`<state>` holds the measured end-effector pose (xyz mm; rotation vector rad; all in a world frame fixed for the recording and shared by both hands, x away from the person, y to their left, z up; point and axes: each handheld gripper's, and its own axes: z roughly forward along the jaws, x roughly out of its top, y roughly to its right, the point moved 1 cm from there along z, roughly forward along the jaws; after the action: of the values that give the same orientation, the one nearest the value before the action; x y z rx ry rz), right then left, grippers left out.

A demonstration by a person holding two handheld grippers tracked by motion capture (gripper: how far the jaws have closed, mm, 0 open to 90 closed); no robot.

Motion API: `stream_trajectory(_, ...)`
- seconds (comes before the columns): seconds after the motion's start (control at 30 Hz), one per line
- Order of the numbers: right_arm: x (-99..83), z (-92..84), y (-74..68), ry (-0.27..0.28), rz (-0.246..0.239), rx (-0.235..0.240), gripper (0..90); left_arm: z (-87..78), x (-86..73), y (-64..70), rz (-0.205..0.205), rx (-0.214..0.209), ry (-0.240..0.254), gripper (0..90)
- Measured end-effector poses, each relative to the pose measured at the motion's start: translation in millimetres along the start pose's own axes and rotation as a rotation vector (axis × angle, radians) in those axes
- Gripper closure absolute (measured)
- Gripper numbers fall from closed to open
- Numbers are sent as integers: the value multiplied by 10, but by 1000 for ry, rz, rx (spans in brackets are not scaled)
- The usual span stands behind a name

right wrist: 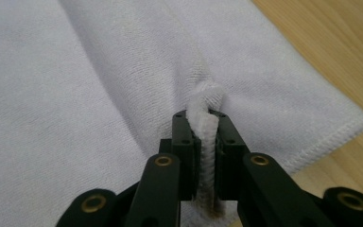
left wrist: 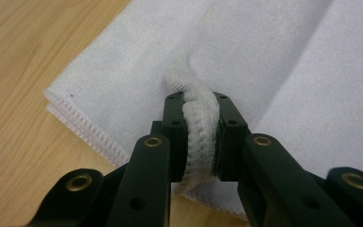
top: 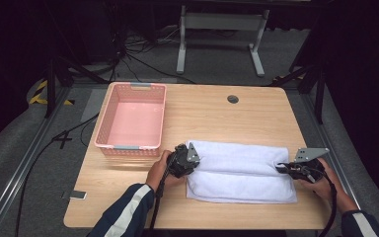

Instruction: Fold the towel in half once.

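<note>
A white towel (top: 242,170) lies folded across the near middle of the wooden table (top: 217,108). At its left end my left gripper (top: 191,160) is shut on a bunched edge of the towel (left wrist: 123,71); that hem is pinched between the black jaws of the left gripper (left wrist: 200,101). My right gripper (top: 282,167) holds the towel's right end the same way. Up close, the right gripper (right wrist: 202,116) has a thin fold of the towel (right wrist: 75,94) squeezed between its jaws.
A pink plastic basket (top: 112,129) stands with nothing in it at the table's left. A round cable hole (top: 233,98) sits near the far edge. Bare wood runs beyond the towel. A grey stand (top: 221,22) is on the floor behind.
</note>
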<state>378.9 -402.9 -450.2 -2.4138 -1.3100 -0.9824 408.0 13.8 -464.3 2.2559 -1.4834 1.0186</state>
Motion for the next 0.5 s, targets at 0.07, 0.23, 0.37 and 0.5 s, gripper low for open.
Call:
stream_trajectory(0.07,25,24,50,-3,6,-16,821,34,19,-58,-28,4,3,786)
stream_trajectory(0.23,36,7,81,32,15,-23,818,-38,44,-110,-74,-8,59,785)
stream_trajectory(0.37,57,-190,62,122,12,-7,818,-221,115,-107,-88,-8,140,783)
stream_trajectory(0.5,99,-399,16,189,-11,1,818,-491,202,-11,-64,-22,236,782)
